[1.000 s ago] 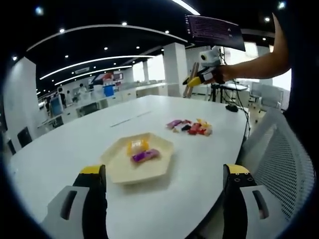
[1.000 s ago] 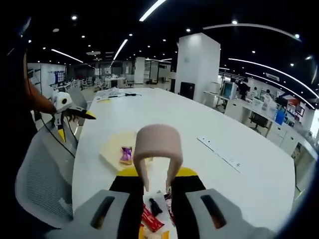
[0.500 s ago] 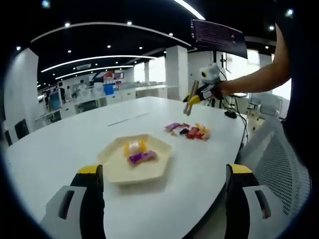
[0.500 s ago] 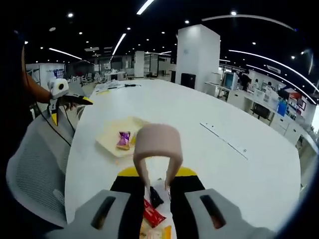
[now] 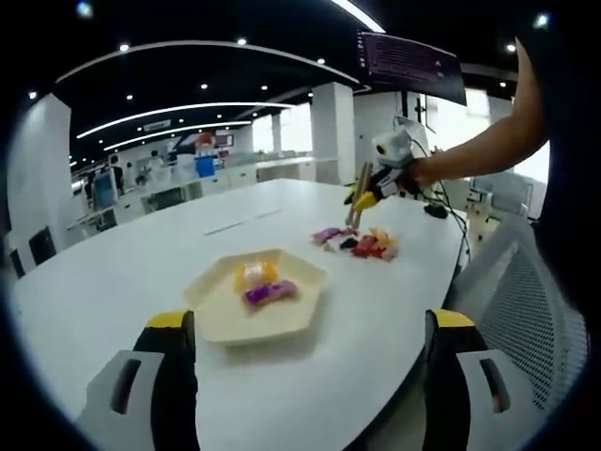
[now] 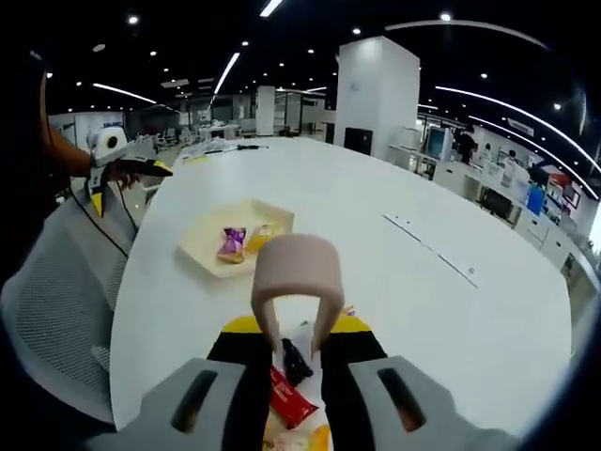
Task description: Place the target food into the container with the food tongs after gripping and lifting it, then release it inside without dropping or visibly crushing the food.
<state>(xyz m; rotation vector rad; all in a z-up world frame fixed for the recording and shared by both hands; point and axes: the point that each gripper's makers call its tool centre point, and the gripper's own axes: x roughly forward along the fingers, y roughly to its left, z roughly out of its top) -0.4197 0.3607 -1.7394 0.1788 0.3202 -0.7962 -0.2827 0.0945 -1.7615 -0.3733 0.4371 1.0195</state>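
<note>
Right gripper view: right gripper (image 6: 299, 349) clamps tan food tongs (image 6: 299, 282), tips slightly apart, empty, over a black snack (image 6: 295, 362) low centre; next, pinching it gently.

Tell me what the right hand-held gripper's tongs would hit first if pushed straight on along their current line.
Likely the small black packet between the tongs' tips, within the snack pile on the white table; depth is unclear.

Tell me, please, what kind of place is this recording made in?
Probably a large open-plan office. A long white meeting table stands in front, a mesh office chair beside it, and rows of desks with monitors run behind under strip ceiling lights.
</note>
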